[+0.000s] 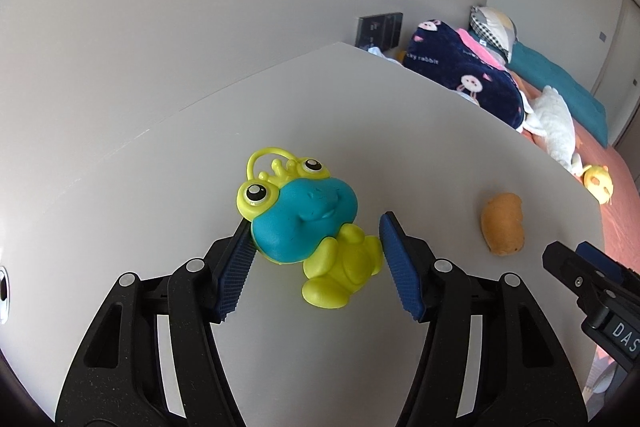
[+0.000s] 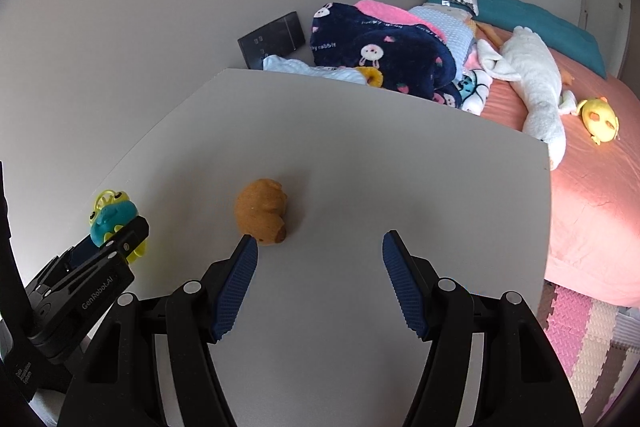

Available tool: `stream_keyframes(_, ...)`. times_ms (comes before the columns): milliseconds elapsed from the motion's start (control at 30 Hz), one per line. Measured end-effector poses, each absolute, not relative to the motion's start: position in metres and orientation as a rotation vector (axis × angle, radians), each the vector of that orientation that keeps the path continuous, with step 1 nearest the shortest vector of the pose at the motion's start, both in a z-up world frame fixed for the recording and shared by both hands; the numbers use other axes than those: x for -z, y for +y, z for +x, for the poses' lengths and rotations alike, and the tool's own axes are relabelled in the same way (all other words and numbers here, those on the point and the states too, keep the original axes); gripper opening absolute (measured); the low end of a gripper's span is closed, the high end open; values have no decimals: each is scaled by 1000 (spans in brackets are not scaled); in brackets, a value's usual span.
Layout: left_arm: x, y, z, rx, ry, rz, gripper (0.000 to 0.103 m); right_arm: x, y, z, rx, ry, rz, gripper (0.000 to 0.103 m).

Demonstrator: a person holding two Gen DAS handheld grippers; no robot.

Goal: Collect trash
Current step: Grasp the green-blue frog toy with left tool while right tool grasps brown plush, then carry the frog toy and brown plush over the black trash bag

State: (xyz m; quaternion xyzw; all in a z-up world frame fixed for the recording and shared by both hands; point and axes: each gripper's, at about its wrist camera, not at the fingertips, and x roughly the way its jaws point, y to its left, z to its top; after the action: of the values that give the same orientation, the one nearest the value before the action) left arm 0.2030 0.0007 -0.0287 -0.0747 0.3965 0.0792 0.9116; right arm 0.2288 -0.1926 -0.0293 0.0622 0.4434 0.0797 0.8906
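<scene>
Left gripper (image 1: 316, 247) is seen clamped on the frog toy (image 1: 316, 227), pads touching both its sides; nothing is yet collected. Right gripper (image 2: 316, 267) is seen spread and empty, the brown toy (image 2: 262, 215) just beyond its left fingertip.

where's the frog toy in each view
Left wrist view: the frog toy is at centre, between the pads of the left hand-held gripper.
Right wrist view: the frog toy is at the far left edge, partly behind the left hand-held gripper.
Shared landmark: the brown plush toy on the white table.
</scene>
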Motion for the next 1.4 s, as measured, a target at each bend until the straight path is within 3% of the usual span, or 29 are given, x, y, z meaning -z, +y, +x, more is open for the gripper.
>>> stream_keyframes(467,33,40,202,-246,820,-221,60,40,-153,262,-161,958,14,64)
stream_keyframes(567,34,38,202,-236,821,-218,60,44,-148,264,-176,968,-7,52)
stream_keyframes(633,35,38,204,-232,825,-220,60,47,-148,265,-194,977,3,38)
stream_keyframes(1400,13,-10,190,-139,821,-149,60,12,-188,218,-231,946,17,38)
